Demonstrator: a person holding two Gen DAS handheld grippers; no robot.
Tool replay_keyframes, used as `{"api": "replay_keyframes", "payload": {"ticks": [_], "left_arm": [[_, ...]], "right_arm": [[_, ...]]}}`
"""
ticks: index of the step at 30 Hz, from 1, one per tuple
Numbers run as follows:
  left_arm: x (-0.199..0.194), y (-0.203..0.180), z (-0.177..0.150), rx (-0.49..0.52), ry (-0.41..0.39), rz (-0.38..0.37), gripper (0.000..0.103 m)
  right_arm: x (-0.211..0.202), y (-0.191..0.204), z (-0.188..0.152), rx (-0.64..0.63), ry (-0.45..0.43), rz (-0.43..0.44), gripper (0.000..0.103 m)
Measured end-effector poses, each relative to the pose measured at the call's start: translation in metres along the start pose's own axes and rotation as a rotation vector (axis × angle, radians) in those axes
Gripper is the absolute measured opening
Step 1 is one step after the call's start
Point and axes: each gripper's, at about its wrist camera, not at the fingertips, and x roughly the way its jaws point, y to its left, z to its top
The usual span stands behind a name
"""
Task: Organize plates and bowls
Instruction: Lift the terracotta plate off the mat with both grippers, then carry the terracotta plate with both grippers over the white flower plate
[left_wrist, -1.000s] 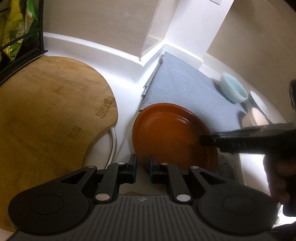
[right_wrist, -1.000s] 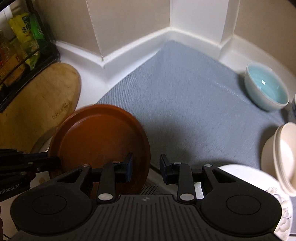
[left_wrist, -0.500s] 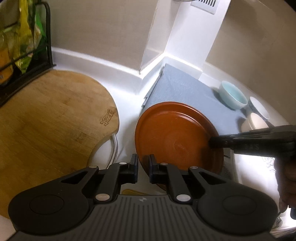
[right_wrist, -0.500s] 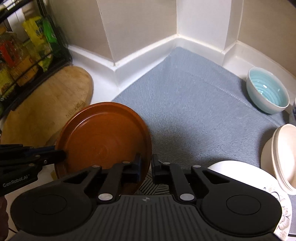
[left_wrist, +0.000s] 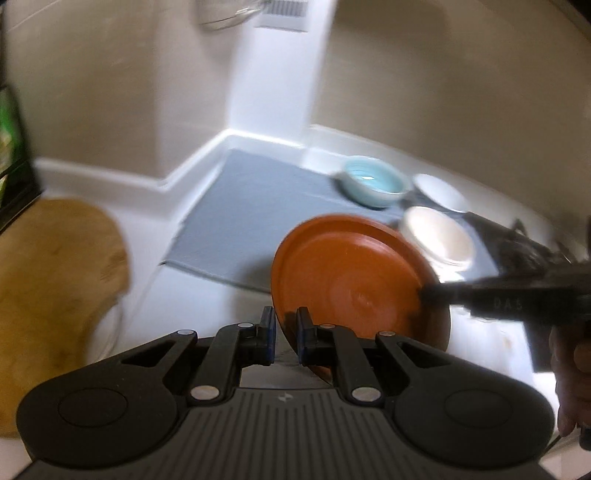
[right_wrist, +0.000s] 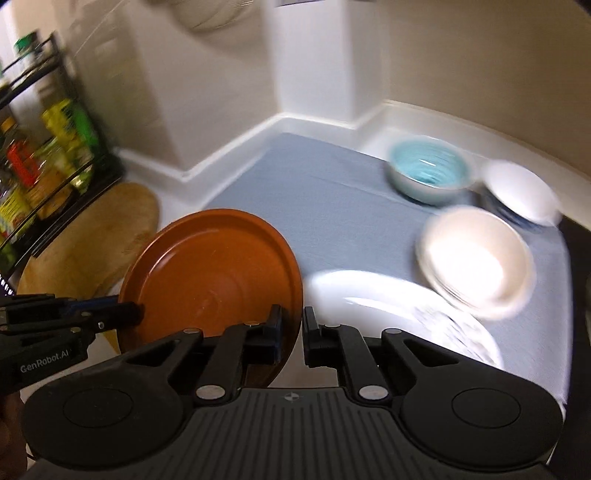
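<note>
Two grippers share one load: the brown plate (right_wrist: 214, 273) is off the counter, tilted up on edge, over the near border of the grey mat (right_wrist: 332, 206). The left gripper (left_wrist: 283, 334) is pinched on the plate's rim on one side, the right gripper (right_wrist: 291, 338) pressed onto the rim on the other side, and each hold takes in only a narrow strip of edge. If the hands drift apart or twist unevenly, the plate could lever out of one pinch and drop onto the white plate (right_wrist: 391, 306) lying just beneath and beside it. The cream bowl (right_wrist: 476, 258) and blue bowl (right_wrist: 428, 170) sit close on the mat, so a wide swing might clip them. Motion blur makes the clearance above the white plate hard to judge; it looks small
</note>
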Motion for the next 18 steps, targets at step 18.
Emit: {"api": "replay_keyframes", "payload": {"ticks": [18], "left_arm": [[0.035, -0.061, -0.009, 0.134, 0.065, -0.107, 0.012]], "right_arm": [[-0.022, -0.060, -0.048, 0.130, 0.043, -0.132, 0.012]]}}
